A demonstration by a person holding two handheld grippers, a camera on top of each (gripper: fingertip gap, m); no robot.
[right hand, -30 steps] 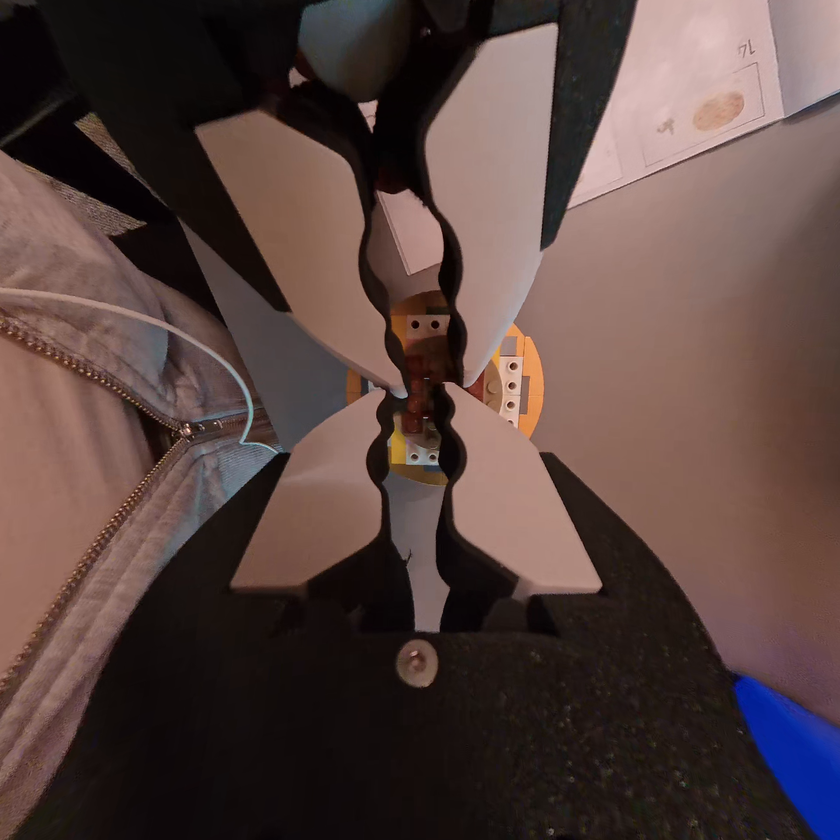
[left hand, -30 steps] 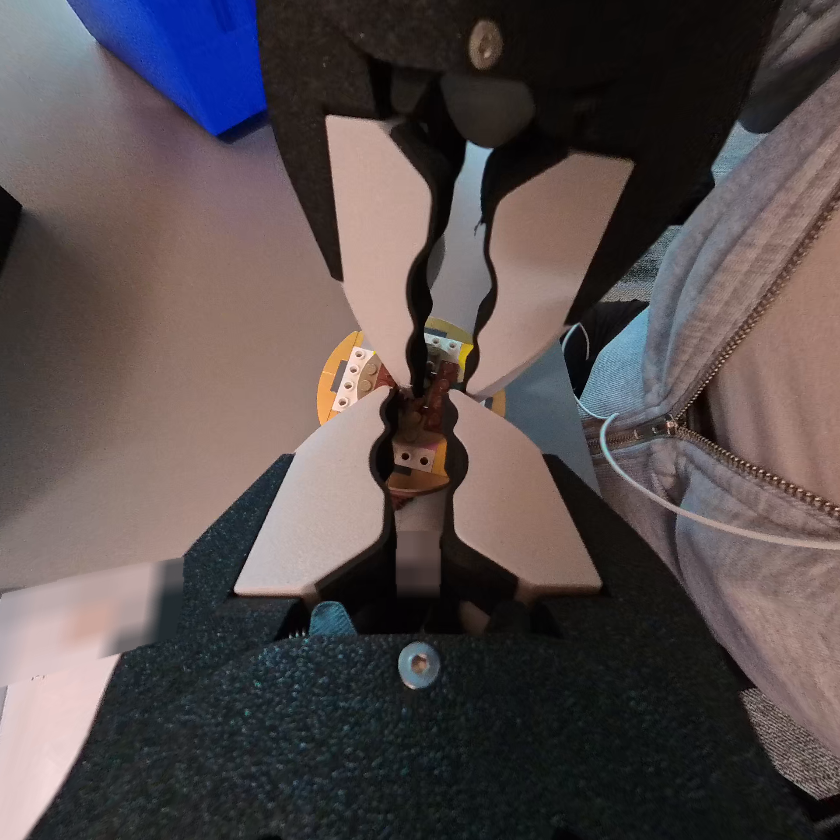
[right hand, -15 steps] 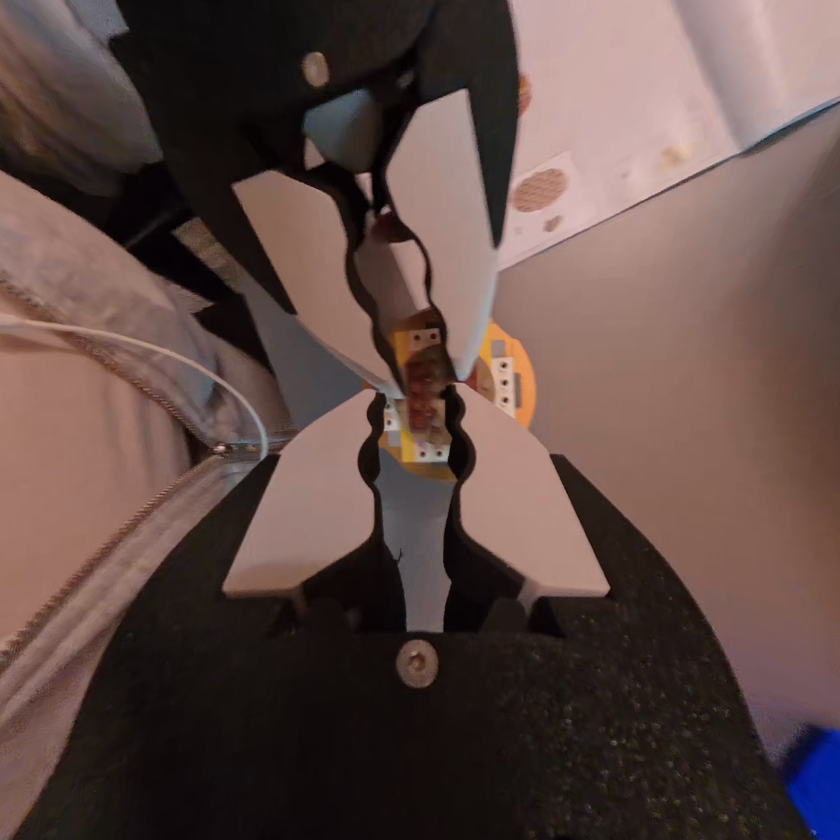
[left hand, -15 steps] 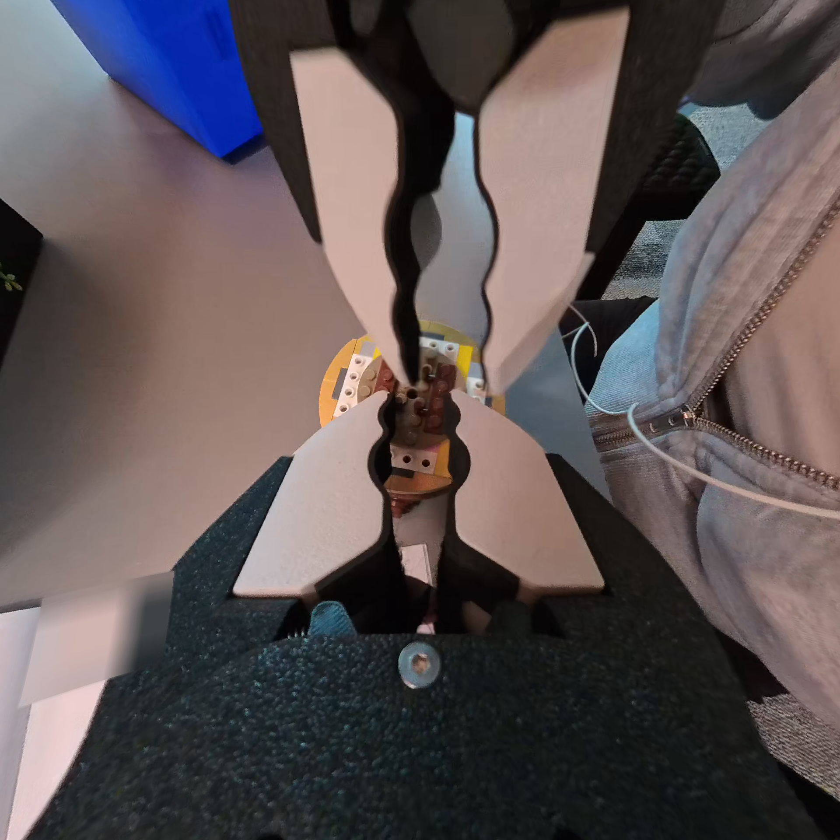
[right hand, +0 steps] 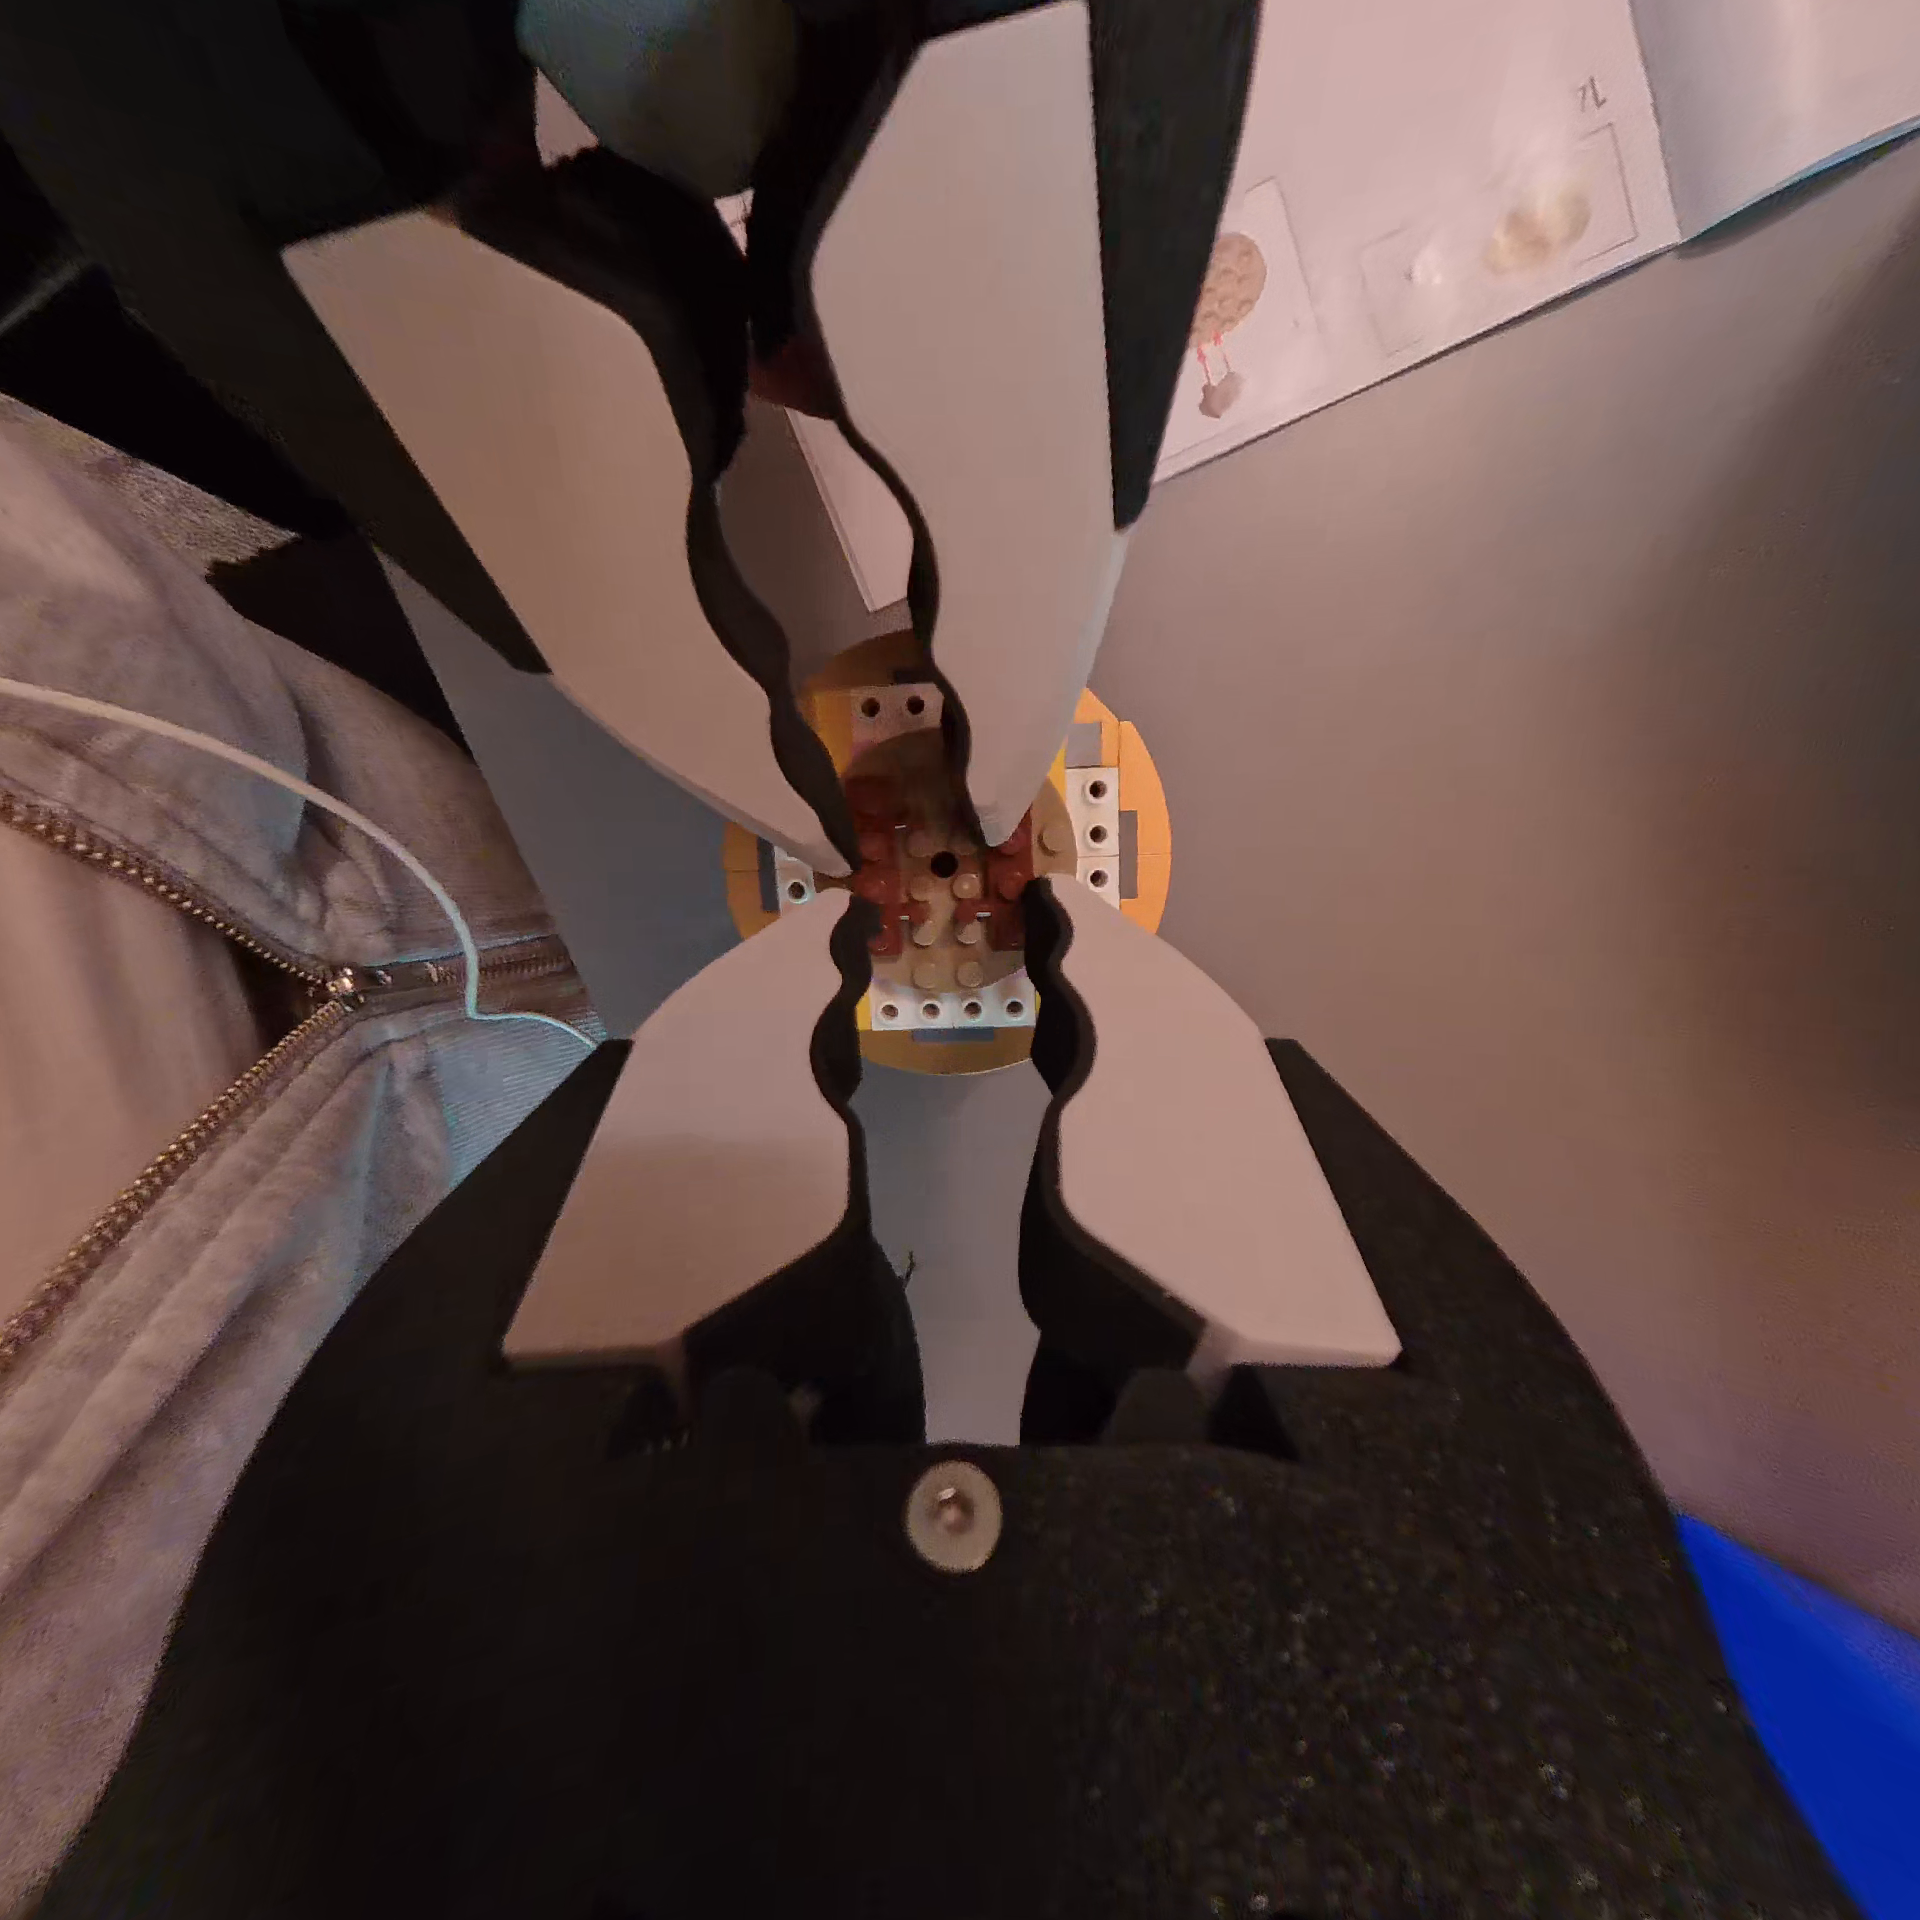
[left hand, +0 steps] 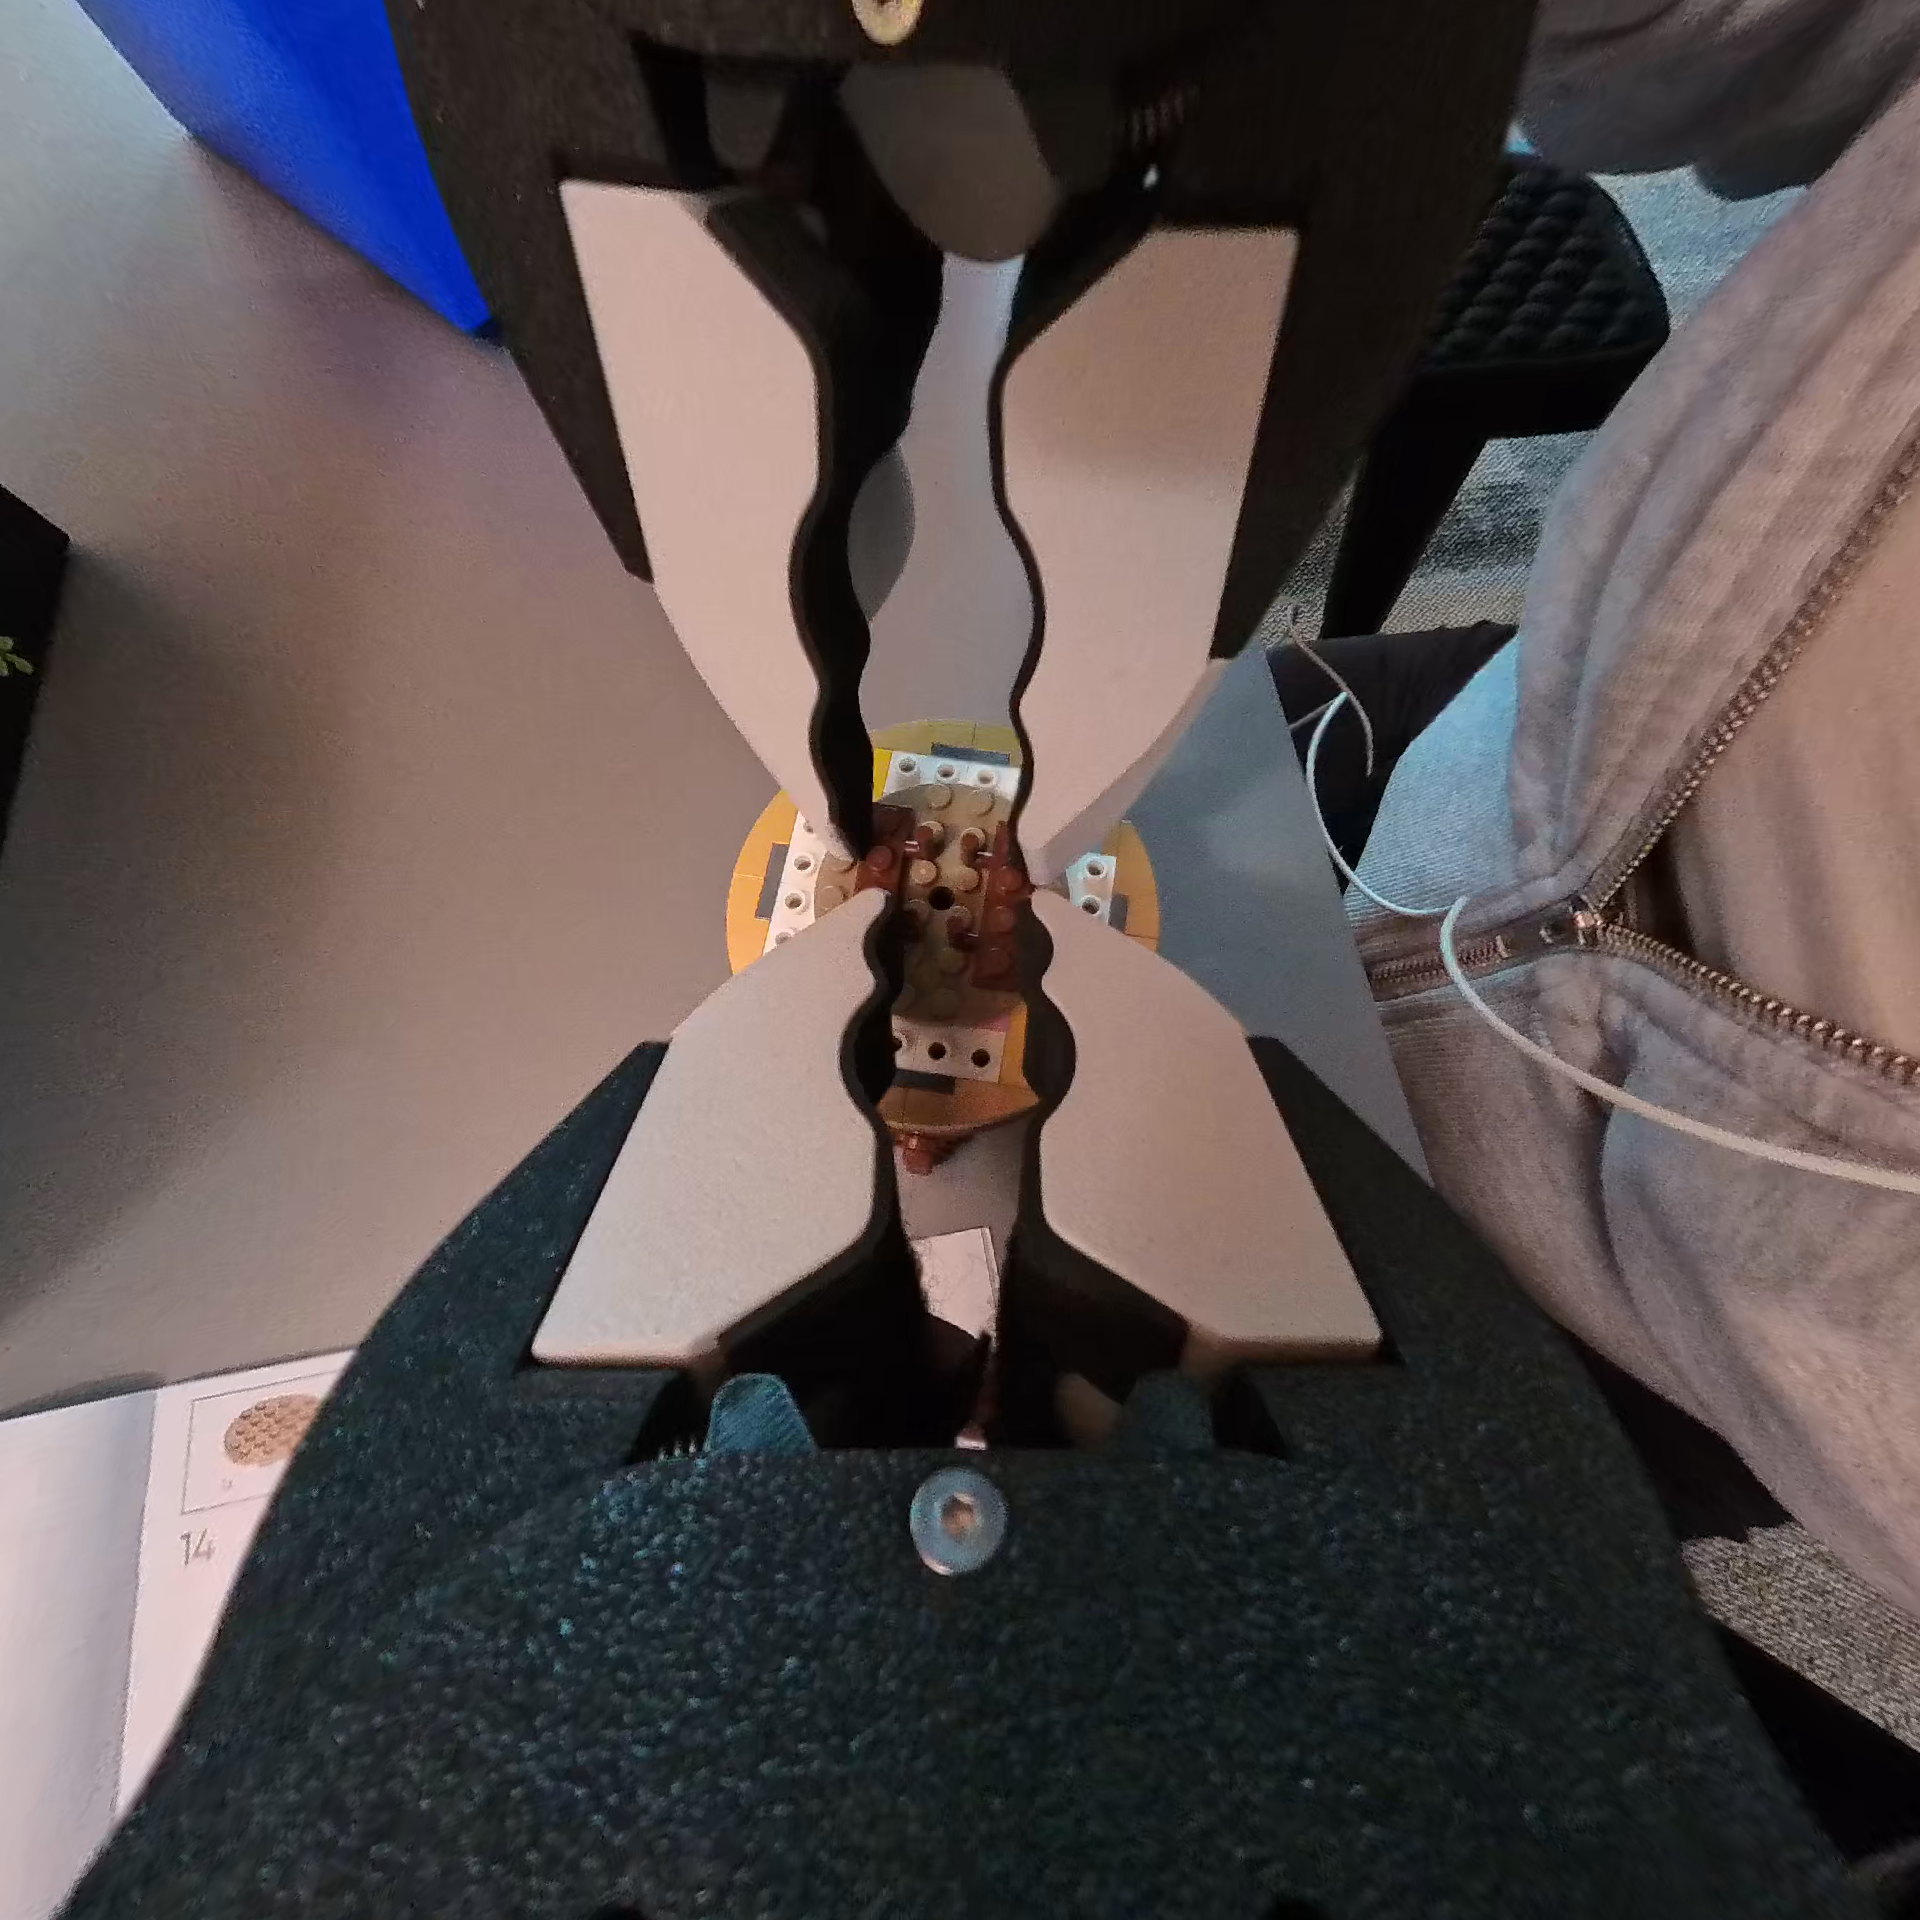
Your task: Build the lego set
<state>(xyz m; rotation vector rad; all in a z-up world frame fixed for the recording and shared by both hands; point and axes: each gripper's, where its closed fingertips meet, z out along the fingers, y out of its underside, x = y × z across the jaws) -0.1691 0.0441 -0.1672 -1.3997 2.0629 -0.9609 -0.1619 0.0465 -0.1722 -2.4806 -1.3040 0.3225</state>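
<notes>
**Two grippers meet over the round lego model**

Here the left gripper (left hand: 956, 904) and the right gripper (right hand: 940, 894) face each other tip to tip above the lego model (left hand: 940, 914), which sits on the grey table (left hand: 312, 831) close to its near edge. The model is a round tan-orange disc with white studded bricks around its rim, a tan round plate in the middle and reddish-brown pieces on either side of that plate. Each gripper's jaws stand a little apart, with the model's centre between the fingertips; the tips lie against the brown pieces, but whether they truly pinch them I cannot tell. An instruction booklet (right hand: 1455, 239) lies on the table beyond the model in the right wrist view. A blue bin (left hand: 312, 156) stands farther off. A person in a grey zipped hoodie (left hand: 1714, 831) is just beside the table edge.
</notes>
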